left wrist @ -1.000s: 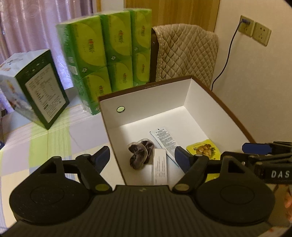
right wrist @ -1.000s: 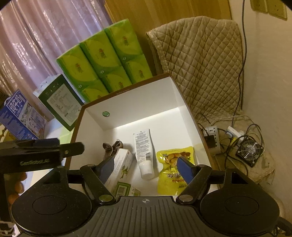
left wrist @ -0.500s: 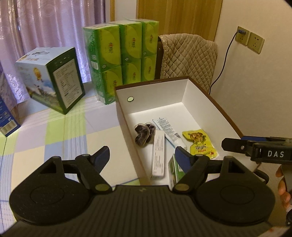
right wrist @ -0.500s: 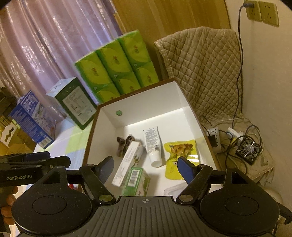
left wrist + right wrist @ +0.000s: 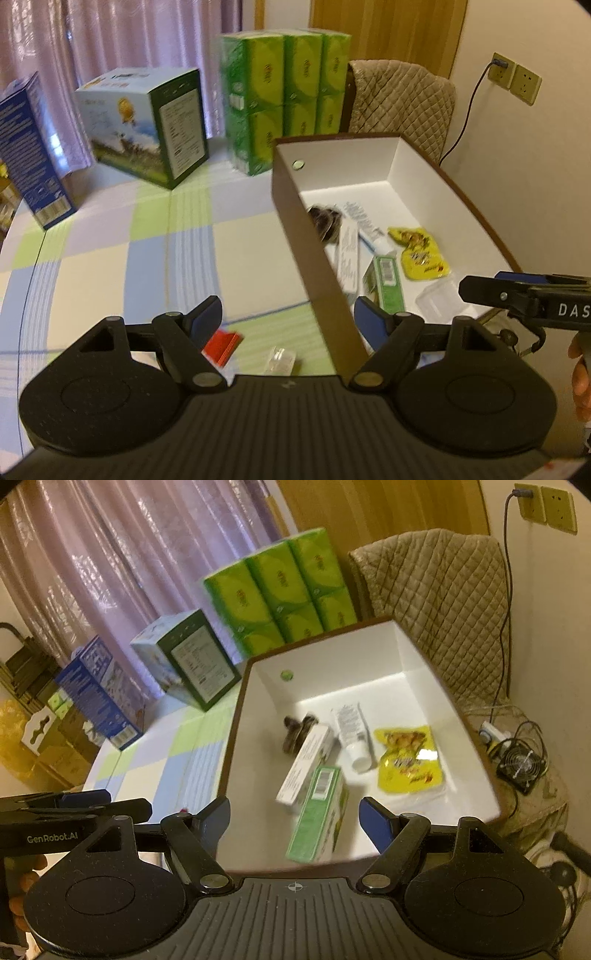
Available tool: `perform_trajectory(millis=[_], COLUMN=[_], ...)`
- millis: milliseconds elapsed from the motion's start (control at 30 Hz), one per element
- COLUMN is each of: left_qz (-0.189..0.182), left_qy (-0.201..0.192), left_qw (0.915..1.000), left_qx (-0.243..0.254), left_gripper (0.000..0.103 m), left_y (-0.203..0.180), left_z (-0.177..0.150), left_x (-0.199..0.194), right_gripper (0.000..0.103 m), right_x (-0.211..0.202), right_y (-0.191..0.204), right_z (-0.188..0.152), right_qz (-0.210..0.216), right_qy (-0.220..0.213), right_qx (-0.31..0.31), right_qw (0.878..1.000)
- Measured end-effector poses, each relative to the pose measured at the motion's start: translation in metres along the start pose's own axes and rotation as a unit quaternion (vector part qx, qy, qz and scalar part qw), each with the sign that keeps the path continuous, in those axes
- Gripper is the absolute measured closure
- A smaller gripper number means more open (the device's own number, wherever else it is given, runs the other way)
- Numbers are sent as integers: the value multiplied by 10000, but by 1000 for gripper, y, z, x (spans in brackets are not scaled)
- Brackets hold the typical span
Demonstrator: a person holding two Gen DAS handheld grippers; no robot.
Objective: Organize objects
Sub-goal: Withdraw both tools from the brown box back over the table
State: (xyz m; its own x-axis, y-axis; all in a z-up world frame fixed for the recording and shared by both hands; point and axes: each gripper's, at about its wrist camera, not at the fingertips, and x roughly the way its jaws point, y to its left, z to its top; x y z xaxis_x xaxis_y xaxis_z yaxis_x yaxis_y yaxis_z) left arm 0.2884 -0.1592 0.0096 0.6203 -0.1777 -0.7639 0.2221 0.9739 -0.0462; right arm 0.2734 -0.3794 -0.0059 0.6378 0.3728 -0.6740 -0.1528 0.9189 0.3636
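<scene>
Checked tablecloth (image 5: 110, 251) in pale green, blue and cream covers the table, with pink curtains (image 5: 110, 44) behind it. Since a second ago both cameras have pulled back from the white box (image 5: 369, 664): more tabletop shows, and a red packet (image 5: 221, 345) and a small clear piece (image 5: 282, 358) have come into view beside the box wall. Inside the box lie a tube (image 5: 352, 734), a yellow pouch (image 5: 406, 760), a green carton (image 5: 319, 823), a white carton (image 5: 304, 768) and a dark bundle (image 5: 295, 731). The left gripper (image 5: 288, 321) and right gripper (image 5: 295, 819) both stand spread, holding nothing. Green tissue packs (image 5: 284, 96) stack by a quilted chair (image 5: 402, 99).
</scene>
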Motion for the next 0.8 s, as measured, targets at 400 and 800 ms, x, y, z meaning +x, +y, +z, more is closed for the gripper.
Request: perform_trajectory(millis=[400, 800], left_qz=[94, 97], left_qy=[151, 470], left_qw=[9997, 9979], left_qx=[-157, -424], left_gripper=[27, 27], left_y=[39, 80], left_z=[-48, -88], left_x=[-34, -43], right_gripper=[29, 29], right_x=[-3, 17], right_y=[45, 88], right_z=[-44, -78], right_qz=[45, 140], right_qy=[251, 699], right_qx=[-215, -468], right_qw=[9994, 9964])
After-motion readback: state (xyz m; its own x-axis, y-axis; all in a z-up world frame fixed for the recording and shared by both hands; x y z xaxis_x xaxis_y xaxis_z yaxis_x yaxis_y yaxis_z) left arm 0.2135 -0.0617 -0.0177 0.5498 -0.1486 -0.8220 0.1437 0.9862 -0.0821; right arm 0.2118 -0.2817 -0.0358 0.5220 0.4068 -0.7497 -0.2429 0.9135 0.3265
